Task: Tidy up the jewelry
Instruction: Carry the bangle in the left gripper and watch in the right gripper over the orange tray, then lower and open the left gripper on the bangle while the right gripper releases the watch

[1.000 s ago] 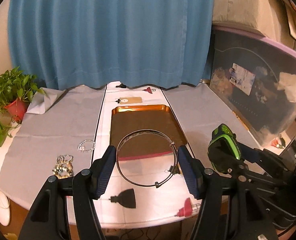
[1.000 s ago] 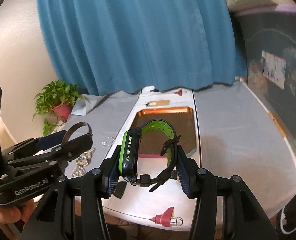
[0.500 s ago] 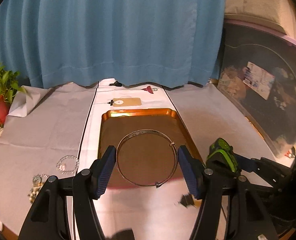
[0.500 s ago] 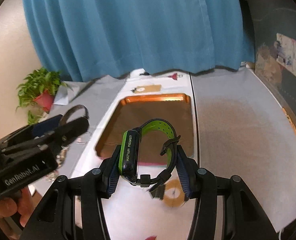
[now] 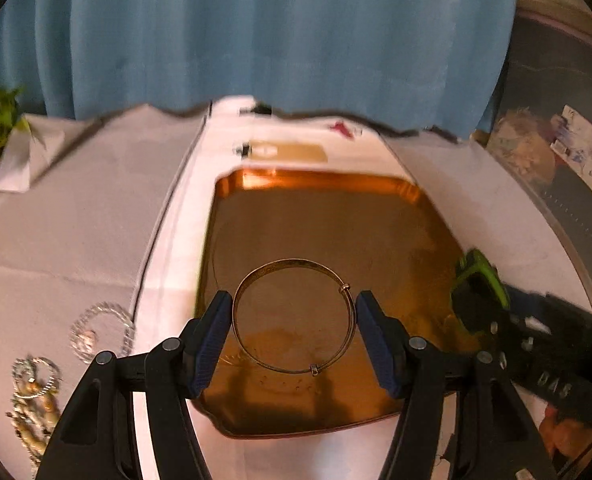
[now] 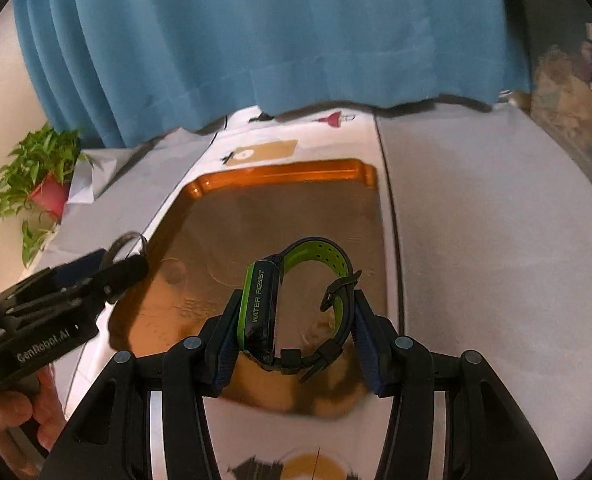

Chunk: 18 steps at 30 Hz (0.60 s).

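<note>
Hovering over the copper tray (image 5: 315,184), both grippers carry their loads above its near half. The left gripper (image 5: 294,318) has its fingers (image 5: 212,338) pinching a thin metal bangle (image 5: 294,316) across its width, the ring's plane tipped forward so its far edge dips toward the tray floor. The right gripper (image 6: 294,322) has its fingers (image 6: 226,340) clamped on a black-and-green watch (image 6: 262,308), case against one pad, buckled strap looping toward the tray's far rim. Relative to the tray, the bangle hangs by its left side, the watch by its right. Releasing likely needs both lowered first. Other jewelry (image 5: 36,384) lies on the bench (image 5: 76,220) left of the tray.
</note>
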{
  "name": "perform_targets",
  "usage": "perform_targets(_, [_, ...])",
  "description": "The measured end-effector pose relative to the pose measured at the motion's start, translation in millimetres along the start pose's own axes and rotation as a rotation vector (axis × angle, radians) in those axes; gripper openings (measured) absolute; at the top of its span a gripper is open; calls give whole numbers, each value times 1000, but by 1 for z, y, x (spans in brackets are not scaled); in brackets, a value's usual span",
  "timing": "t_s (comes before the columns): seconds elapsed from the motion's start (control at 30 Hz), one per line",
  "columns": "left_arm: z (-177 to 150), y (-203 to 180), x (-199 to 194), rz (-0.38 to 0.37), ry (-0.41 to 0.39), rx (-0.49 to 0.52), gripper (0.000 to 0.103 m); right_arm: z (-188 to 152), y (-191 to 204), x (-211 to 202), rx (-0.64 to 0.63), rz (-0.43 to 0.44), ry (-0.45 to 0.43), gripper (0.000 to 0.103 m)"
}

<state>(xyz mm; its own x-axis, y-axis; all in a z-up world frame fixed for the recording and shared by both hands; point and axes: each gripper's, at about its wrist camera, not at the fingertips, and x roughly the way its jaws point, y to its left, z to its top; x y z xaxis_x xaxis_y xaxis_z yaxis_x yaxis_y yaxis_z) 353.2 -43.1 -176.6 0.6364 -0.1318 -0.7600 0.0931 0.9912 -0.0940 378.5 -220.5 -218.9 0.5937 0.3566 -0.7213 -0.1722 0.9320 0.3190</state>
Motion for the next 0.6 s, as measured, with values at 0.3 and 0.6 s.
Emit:
perform_targets(0.3, [16, 2, 36, 9, 72, 8, 59, 8, 13, 30, -41, 22, 26, 52])
perform_targets(0.6, [8, 1, 50, 33, 94, 22, 59, 2, 17, 44, -63, 1, 54, 52])
